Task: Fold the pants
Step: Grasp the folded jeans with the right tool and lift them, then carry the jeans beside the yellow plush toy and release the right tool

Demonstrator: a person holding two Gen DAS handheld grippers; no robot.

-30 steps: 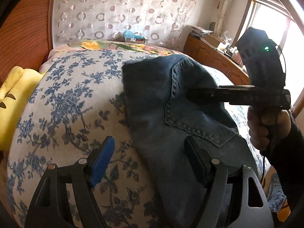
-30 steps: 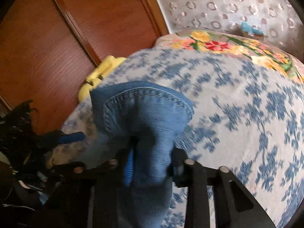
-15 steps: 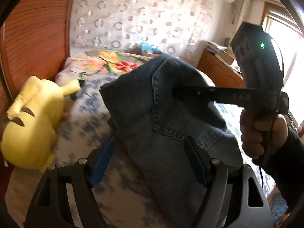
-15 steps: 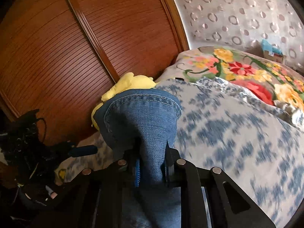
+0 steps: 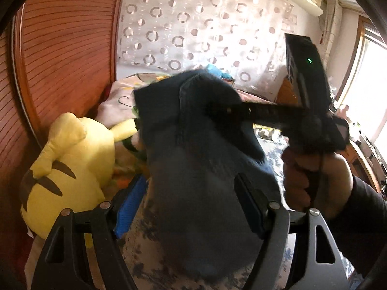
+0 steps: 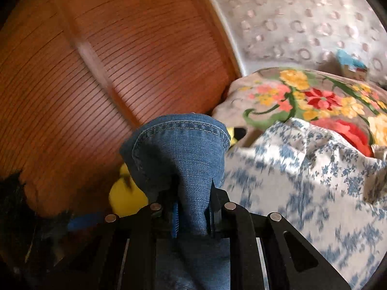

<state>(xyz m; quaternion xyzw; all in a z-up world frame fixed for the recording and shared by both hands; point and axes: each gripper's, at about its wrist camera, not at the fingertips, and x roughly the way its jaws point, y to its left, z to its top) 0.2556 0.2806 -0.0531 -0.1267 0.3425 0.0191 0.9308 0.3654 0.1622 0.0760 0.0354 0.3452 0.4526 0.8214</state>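
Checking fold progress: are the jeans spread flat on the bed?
No. The jeans are bunched and lifted, pinched in the right gripper.

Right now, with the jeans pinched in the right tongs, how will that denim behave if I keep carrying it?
The jeans are probably floppy: the fabric bunches between the right tongs and droops below in the left wrist view. They look fairly heavy for cloth, thick and stitched, so the free part may swing. A slip seems unlikely, since the fabric is wedged tight.
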